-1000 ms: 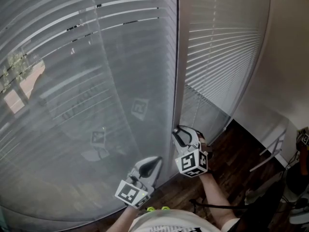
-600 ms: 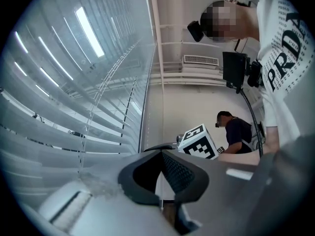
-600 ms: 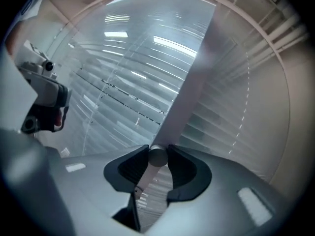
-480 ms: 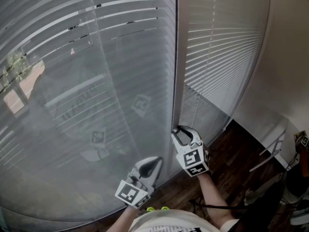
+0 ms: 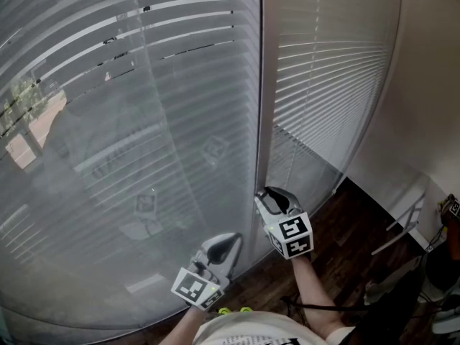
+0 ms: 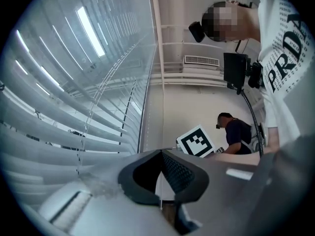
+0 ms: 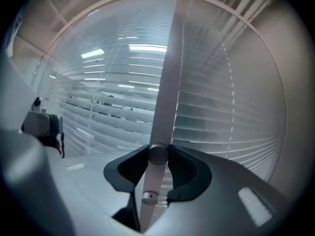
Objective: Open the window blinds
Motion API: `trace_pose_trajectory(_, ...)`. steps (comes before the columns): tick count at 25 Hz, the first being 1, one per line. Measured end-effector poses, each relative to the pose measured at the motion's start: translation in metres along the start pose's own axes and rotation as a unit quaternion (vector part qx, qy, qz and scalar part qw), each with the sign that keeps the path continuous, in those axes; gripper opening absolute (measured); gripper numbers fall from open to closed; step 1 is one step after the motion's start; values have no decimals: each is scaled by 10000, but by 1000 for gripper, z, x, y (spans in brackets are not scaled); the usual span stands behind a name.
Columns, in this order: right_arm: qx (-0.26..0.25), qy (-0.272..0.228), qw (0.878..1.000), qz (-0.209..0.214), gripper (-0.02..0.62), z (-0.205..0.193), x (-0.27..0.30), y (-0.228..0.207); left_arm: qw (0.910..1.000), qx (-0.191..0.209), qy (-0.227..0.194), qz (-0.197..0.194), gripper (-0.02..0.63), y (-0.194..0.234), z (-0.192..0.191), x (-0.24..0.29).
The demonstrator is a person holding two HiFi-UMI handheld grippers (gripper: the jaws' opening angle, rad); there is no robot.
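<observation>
Grey wand (image 7: 165, 107) grasped by right hand-held gripper (image 7: 158, 152) | left hand-held gripper (image 6: 160, 152) clenched shut | shirt (image 6: 288, 48) reads "PRDA"

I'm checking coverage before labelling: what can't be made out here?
- Wand: only its end shows in the right gripper view; the right tool hides it in the head view.
- Blinds: top cut off by the head view's upper edge.
- Outdoors: blurred through the blinds, head view.
</observation>
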State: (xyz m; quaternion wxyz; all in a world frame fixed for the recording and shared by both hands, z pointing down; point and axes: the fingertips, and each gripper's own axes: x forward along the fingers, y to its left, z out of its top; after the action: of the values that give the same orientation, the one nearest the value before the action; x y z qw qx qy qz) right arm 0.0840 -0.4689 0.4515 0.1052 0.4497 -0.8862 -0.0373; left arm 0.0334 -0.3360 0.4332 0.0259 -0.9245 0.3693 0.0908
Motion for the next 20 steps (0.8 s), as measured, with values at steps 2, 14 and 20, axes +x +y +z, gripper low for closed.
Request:
trace_pose_trajectory(2,231,-45,9997,63,130,-1,1,-1,10000,-9,10,-13,-8,-1,0,1)
trace_pose_trajectory(14,1165,-166,9928,228,130,-4,2,-2,10000,-7,16,-10,-8,-2,-1,-1)
trace_pose_trajectory(20,5,-113,9998,186,133,-1,-8,0,10000,-9,-3,-21,-8,-2,1,-2)
